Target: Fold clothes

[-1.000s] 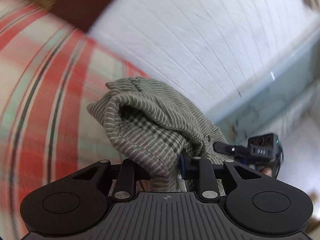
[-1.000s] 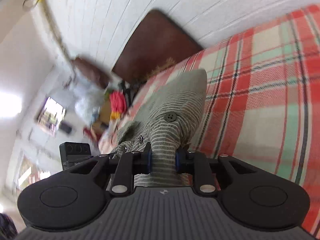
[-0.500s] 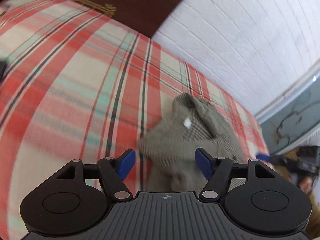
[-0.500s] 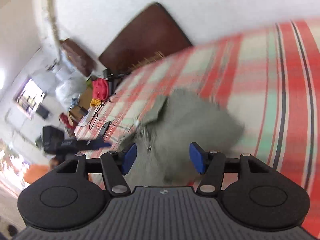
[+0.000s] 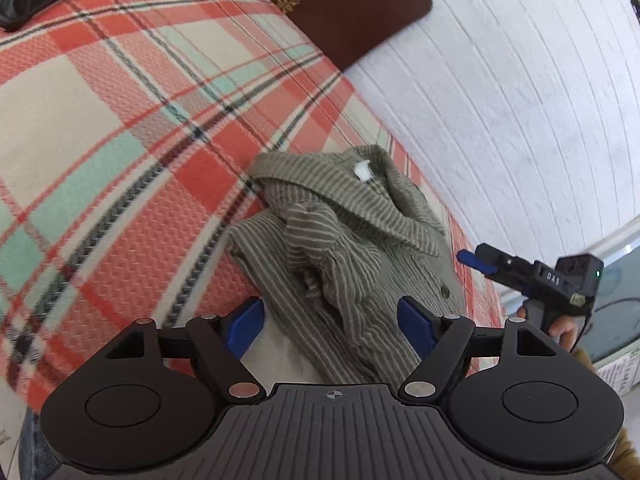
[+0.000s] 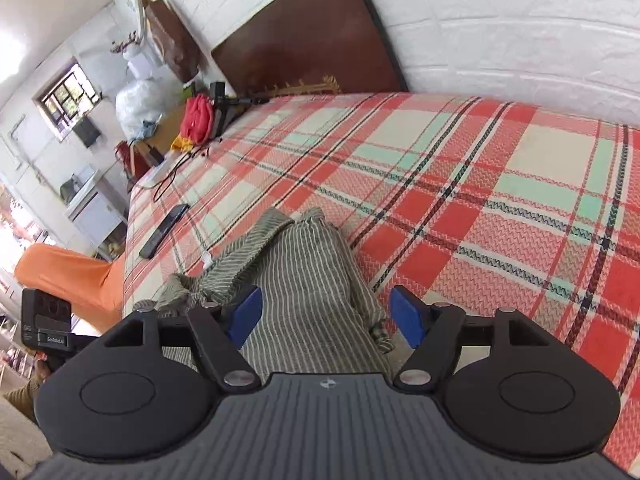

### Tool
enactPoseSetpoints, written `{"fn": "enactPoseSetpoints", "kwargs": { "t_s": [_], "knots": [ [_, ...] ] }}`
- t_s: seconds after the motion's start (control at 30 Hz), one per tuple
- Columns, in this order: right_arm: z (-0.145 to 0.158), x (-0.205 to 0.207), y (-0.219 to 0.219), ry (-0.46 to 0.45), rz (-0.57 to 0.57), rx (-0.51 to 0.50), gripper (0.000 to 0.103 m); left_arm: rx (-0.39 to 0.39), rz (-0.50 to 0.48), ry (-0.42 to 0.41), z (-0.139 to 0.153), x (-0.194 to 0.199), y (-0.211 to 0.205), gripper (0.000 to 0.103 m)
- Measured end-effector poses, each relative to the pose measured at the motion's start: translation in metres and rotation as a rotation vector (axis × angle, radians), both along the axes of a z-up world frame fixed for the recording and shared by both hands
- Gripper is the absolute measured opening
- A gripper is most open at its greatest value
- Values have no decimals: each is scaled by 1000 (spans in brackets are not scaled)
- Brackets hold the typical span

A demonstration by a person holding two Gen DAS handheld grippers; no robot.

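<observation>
A striped green shirt (image 5: 352, 248) is lying crumpled on the plaid bedspread (image 5: 120, 128), near the wall-side edge. The left gripper (image 5: 331, 326) is hovering over the shirt's near end, its blue pads spreading apart, pressing nothing. The right gripper (image 6: 326, 316) is likewise widening above the shirt (image 6: 296, 272), gripping nothing.

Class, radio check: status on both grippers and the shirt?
Left gripper and right gripper opening, nothing pinched. Striped shirt lies crumpled on plaid bedspread. Phone beside it, clear.
</observation>
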State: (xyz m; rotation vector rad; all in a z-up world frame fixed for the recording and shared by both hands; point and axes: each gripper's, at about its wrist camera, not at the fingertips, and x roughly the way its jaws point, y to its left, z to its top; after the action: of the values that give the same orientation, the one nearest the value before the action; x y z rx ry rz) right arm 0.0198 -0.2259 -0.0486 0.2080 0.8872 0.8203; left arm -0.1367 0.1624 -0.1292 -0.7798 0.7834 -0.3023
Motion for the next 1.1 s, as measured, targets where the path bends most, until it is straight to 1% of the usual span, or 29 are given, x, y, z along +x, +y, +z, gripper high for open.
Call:
{"fn": "enactPoseSetpoints", "kwargs": {
  "t_s": [0.07,0.23,0.3,0.37,0.47,0.5,0.57,0.63,0.67,0.73,0.77,0.83,0.87,0.9,0.93,0.97,1.0,1.03,1.1],
  "knots": [
    [-2,10,-1,25,18,-1,80,13,9,-16,0,4,-4,85],
    [-19,42,10,113,78,-30,80,-5,32,-42,-4,15,-13,86],
    [-27,52,13,151,106,-29,80,17,11,-59,-4,14,-17,86],
    [-36,61,16,190,147,-16,80,4,-5,-57,-3,14,-17,86],
    [-48,70,19,257,232,19,80,-18,-12,-56,-4,16,-15,86],
    [-51,73,20,270,259,44,80,-18,-10,-48,-6,20,-15,86],
    [-58,82,21,345,302,113,78,-22,-10,-45,-9,27,-16,86],
    [-68,88,26,417,338,170,62,-7,-23,-50,-8,31,-20,86],
    [-72,87,30,430,355,185,60,-2,-28,-53,-8,31,-21,86],
    [-77,85,33,439,360,217,50,0,-38,-61,-9,31,-21,86],
    [-79,83,33,445,354,231,47,-5,-39,-63,-9,31,-21,86],
    [-75,73,31,429,311,236,38,-11,-38,-61,-10,31,-20,84],
    [-74,68,29,421,290,239,35,-14,-29,-47,-11,31,-18,72],
    [-72,63,28,413,268,241,31,-17,-21,-33,-13,32,-16,44],
    [-70,58,27,405,247,243,28,-20,-12,-18,-15,32,-15,39],
    [-68,52,26,395,225,246,27,-28,-5,-6,-16,33,-12,30],
    [-63,45,26,372,204,243,26,-51,-3,1,-17,33,-8,26],
    [-57,37,25,349,182,242,25,-69,-4,6,-17,33,-5,25],
    [-47,22,22,309,133,256,24,-51,-24,-21,-9,33,-2,23]
  ]
}}
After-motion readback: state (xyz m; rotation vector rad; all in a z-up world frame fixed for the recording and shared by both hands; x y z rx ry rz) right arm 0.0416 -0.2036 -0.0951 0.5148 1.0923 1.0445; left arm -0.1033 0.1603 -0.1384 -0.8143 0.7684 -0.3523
